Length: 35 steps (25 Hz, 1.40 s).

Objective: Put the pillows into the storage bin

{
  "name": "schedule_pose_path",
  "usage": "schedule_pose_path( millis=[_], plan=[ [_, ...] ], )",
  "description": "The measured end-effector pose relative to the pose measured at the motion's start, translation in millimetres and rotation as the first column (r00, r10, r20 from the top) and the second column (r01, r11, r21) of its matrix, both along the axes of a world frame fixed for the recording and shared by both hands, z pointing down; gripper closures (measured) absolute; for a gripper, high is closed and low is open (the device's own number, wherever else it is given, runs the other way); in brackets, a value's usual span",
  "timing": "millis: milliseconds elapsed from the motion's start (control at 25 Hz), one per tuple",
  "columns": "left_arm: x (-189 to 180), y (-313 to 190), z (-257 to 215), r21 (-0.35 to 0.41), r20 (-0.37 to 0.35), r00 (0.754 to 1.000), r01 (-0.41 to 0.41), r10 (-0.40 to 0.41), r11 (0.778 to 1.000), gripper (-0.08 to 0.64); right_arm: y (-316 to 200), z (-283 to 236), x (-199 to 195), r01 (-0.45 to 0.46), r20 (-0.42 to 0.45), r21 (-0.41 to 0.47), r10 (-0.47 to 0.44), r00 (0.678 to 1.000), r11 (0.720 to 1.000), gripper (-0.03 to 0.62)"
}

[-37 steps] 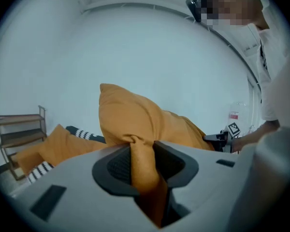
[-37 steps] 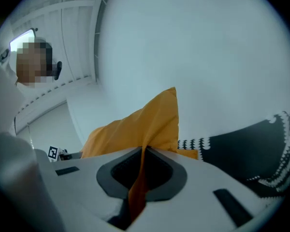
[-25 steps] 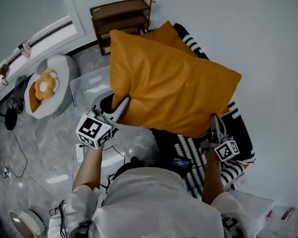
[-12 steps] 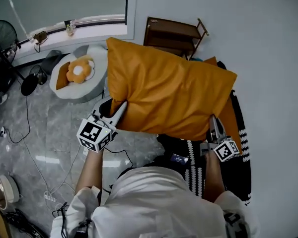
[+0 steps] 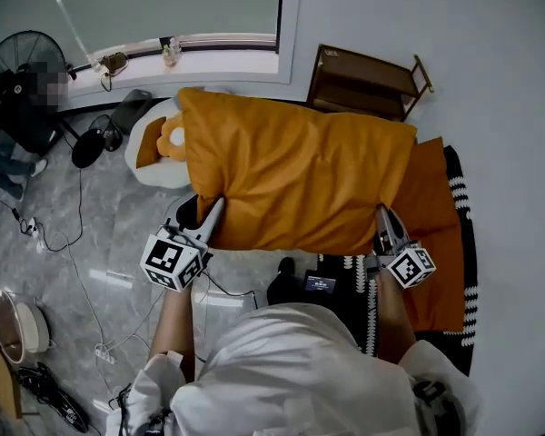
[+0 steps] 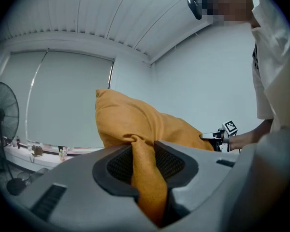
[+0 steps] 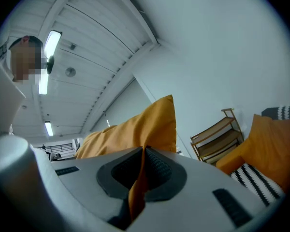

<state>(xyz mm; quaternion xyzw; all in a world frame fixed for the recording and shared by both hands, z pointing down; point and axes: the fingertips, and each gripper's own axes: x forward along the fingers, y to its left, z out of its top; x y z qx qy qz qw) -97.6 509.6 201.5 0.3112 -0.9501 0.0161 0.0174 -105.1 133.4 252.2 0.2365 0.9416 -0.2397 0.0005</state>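
A large orange pillow (image 5: 295, 182) hangs in the air in front of me, held by its near edge at both lower corners. My left gripper (image 5: 216, 209) is shut on the pillow's left corner; a thick fold of orange fabric (image 6: 146, 178) is pinched between its jaws. My right gripper (image 5: 382, 214) is shut on the right corner, with a thin strip of fabric (image 7: 137, 185) clamped between its pads. A second orange pillow (image 5: 436, 221) lies on the black-and-white striped rug (image 5: 463, 234) at the right, also seen as the orange pillow (image 7: 273, 146) in the right gripper view. No storage bin shows.
A wooden shelf rack (image 5: 368, 84) stands against the far wall. A round white pet bed (image 5: 154, 148) with a flower cushion is partly hidden behind the held pillow. A standing fan (image 5: 23, 80) and cables (image 5: 73, 243) are at the left on the grey marble floor.
The person has turned left with the pillow held in both grippers; the shelf and rug slid right in view, the fan and window came in. Both grips are unchanged.
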Motion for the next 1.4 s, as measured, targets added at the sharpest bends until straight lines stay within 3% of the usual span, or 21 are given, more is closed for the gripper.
schedule_pose_path(
  millis=[320,680,1040,1400],
  plan=[
    [-113.5,-3.7,19.1,0.001,-0.072,0.995,0.064,-0.064,0.998,0.433,-3.7,21.2,-129.1,0.087,-0.069,-0.023,-0.088,0.994,0.996,0.558],
    [-218.5,3.5,98.7,0.041,-0.279,0.957,0.093,-0.078,0.995,0.433,-0.9,78.0,-235.1,0.119,-0.214,-0.009,-0.118,0.970,0.993,0.558],
    [-298.6,25.1,218.1,0.069,-0.498,0.864,0.121,-0.071,0.990,0.433,17.6,188.6,-297.1,0.101,-0.405,-0.041,-0.109,0.908,0.994,0.558],
    [-367.2,22.9,388.0,0.075,-0.686,0.728,0.074,-0.003,0.994,0.434,16.8,337.0,-330.3,-0.004,-0.588,-0.043,-0.022,0.808,0.999,0.558]
  ],
)
